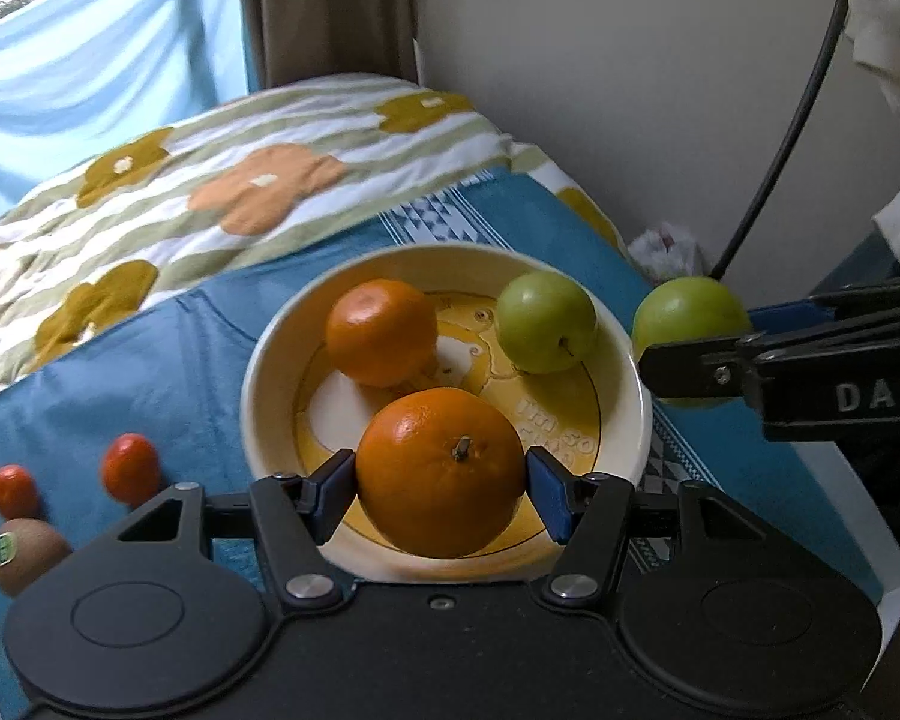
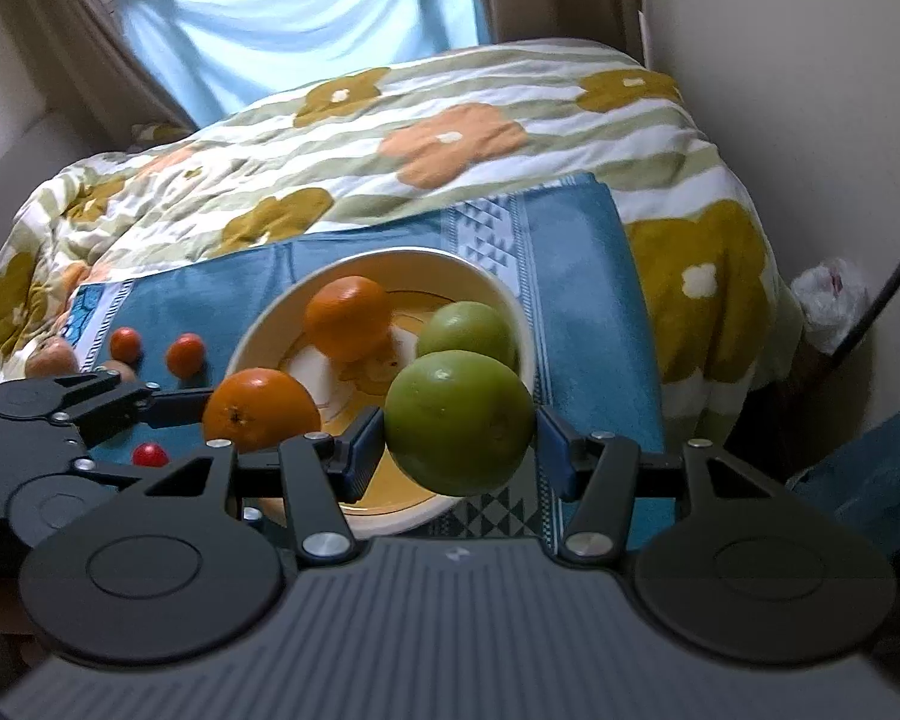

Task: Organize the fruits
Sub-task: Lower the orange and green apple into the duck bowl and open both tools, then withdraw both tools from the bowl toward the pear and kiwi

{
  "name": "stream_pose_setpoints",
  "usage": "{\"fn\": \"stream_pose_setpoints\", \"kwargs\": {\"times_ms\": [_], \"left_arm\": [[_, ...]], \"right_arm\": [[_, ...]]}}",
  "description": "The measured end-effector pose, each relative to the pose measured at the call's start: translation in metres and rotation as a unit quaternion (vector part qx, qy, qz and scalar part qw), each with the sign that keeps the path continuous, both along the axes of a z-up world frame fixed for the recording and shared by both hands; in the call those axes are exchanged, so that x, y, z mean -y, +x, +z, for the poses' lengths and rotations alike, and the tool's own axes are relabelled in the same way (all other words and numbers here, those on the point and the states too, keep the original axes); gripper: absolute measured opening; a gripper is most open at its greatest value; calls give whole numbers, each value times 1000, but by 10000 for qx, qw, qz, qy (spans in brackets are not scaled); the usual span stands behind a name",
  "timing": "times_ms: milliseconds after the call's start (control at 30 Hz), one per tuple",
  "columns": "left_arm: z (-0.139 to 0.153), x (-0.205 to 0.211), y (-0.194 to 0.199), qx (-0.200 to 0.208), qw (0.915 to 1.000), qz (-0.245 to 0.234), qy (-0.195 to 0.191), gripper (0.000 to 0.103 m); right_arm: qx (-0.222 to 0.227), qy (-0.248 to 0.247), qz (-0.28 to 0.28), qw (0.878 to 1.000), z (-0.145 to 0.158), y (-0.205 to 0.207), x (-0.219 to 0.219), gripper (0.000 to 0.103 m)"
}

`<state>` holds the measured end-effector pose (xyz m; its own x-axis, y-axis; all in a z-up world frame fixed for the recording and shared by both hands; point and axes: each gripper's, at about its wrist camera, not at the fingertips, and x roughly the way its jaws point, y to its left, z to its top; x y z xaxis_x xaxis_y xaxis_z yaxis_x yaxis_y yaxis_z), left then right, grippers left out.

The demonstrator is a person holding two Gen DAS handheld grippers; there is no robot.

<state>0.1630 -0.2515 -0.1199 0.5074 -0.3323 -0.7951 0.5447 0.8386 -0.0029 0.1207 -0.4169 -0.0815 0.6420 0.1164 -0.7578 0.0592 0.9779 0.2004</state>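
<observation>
Left gripper (image 1: 441, 483) tilted down, clamping orange (image 1: 440, 471) over bowl (image 1: 258, 396).

Both grippers are angled downward, side by side. The left gripper (image 1: 441, 489) has its blue pads (image 1: 333, 495) clamped on either side of an orange (image 1: 440, 471). The right gripper (image 2: 459, 444) is pinching a green apple (image 2: 457, 423) the same way.

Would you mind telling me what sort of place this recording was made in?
Most likely a bedroom at home: a flowered quilt covers a bed, a curtained window stands behind it, and the fruit bowl sits on a blue towel.
</observation>
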Motion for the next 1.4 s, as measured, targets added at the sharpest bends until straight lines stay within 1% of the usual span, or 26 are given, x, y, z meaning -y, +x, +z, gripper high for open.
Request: {"fn": "stream_pose_setpoints", "kwargs": {"times_ms": [233, 267, 300, 333, 367, 400, 467, 600, 767, 867, 1167, 1400], "left_arm": [[-10, 3, 9, -204, 9996, -141, 107, 66], [-10, 2, 10, -230, 9996, -152, 98, 68], [-8, 0, 8, -186, 9997, -177, 59, 76], [-5, -1, 6, -121, 9997, -205, 22, 81], [-1, -3, 5, -53, 9997, -224, -7, 90], [3, -5, 3, 13, 9997, -229, -31, 93], [10, -9, 0, 56, 9997, -225, -52, 93], [19, -23, -5, 84, 9999, -48, -85, 93], [29, -43, -13, 238, 9993, 274, -130, 93], [32, -50, -18, 324, 9988, 350, -128, 93], [26, -64, -24, 370, 9974, 611, -33, 93], [20, -70, -28, 295, 9969, 729, 23, 93]], "right_arm": [[-71, 14, -182, 9998, -4, 5, 6, 70], [-74, 9, -196, 9998, -4, 5, 6, 70], [-75, 8, -206, 9998, -4, 5, 6, 70], [-75, 14, -214, 9997, -3, 5, 6, 70], [-73, 26, -222, 9997, -3, 5, 6, 70], [-71, 40, -224, 9997, -3, 5, 7, 70], [-72, 52, -218, 9997, -2, 6, 7, 70], [-71, 27, -175, 9998, -1, 7, 6, 70], [-89, -16, 0, 10000, -2, 11, -3, 70], [-84, -33, 146, 9999, -4, 15, -9, 70], [-91, 76, 459, 9989, -23, 27, -27, 69], [-64, 2, 656, 9978, -32, 28, -33, 70]]}}
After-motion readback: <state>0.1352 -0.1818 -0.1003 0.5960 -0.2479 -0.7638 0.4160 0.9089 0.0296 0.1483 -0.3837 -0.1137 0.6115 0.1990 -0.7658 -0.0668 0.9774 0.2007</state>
